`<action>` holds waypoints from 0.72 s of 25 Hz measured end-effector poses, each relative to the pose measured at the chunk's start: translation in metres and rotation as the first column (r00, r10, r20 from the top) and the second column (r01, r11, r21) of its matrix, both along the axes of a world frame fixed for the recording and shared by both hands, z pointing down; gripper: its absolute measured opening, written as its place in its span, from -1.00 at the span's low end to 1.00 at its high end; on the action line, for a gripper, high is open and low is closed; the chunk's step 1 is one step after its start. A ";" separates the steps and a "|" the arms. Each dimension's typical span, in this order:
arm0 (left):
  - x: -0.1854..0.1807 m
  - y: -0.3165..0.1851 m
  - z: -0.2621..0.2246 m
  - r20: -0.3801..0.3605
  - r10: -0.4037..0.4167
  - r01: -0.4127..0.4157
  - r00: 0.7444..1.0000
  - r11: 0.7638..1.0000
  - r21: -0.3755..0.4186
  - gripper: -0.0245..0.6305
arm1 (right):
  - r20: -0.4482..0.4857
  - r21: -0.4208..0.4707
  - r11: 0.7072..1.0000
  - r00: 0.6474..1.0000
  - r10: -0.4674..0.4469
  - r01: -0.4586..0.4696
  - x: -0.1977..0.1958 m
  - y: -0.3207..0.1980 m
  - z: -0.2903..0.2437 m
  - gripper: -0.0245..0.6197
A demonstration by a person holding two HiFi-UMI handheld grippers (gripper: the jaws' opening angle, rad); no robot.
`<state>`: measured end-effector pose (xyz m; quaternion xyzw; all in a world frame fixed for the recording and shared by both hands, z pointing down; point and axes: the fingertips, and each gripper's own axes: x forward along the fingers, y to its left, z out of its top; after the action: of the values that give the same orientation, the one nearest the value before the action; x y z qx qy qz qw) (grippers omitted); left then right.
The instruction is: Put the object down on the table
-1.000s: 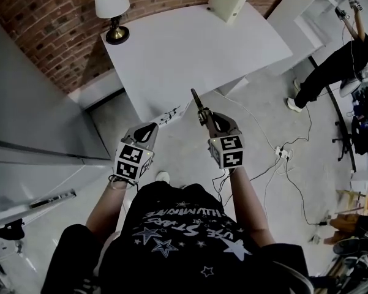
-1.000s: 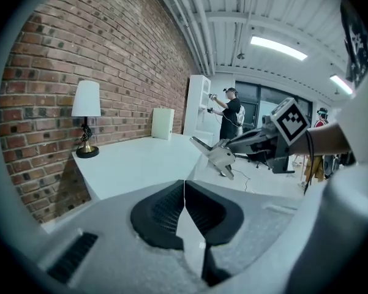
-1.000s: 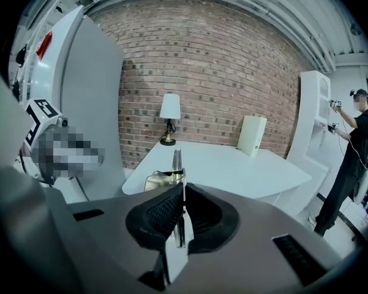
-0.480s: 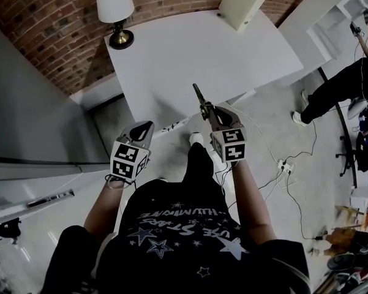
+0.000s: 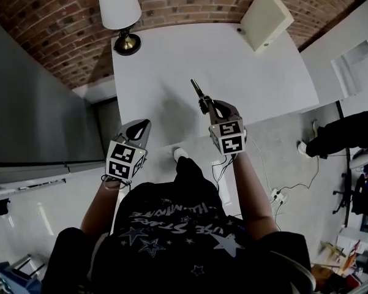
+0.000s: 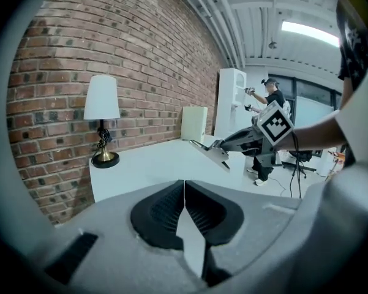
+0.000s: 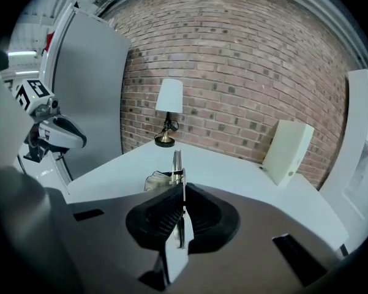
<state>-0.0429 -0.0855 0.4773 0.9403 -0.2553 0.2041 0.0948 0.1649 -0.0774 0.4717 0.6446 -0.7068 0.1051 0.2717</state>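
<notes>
Object [image 5: 198, 94]: a thin metal piece, pinched at its near end in my right gripper [image 5: 205, 106]; the rest sticks out past the tips.
Where it is: in the air over the near part of the table [image 5: 257, 78], not touching the top as far as I can judge.
Long axis: in line with the jaws, pointing away from me toward the far side and tilted a little left.
Right gripper: pads pressed onto the object's flat sides, edge up.
Left gripper [image 5: 144, 125]: pads pressed together on nothing, off the table's near left corner, well apart from the object.
Nearer hand: the right, since it already carries the piece.
Way to go: down, I judge; bare tabletop lies right below and ahead of the tips.
Containers: none in view; only a lamp [image 5: 122, 14] and a white box [image 5: 266, 18] stand at the far edge, well apart from my gripper.
</notes>
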 end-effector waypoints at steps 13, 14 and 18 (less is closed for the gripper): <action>0.044 -0.065 0.004 0.078 -0.219 0.218 0.973 0.976 0.018 -0.86 | -0.294 -0.084 0.921 0.874 -0.387 0.380 0.047 -0.124 0.013 -0.89; 0.045 -0.070 0.004 0.082 -0.234 0.234 0.969 0.972 0.017 -0.86 | -0.313 -0.089 0.912 0.858 -0.408 0.401 0.049 -0.132 0.015 -0.88; 0.047 -0.083 0.010 0.102 -0.286 0.286 0.953 0.958 0.013 -0.86 | -0.423 -0.132 0.866 0.763 -0.489 0.482 0.055 -0.162 0.030 -0.88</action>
<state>0.0039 -0.1682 0.4870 0.8815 -0.3932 0.2365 0.1111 0.2198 -0.2390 0.5013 0.4443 -0.7677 -0.1126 0.4478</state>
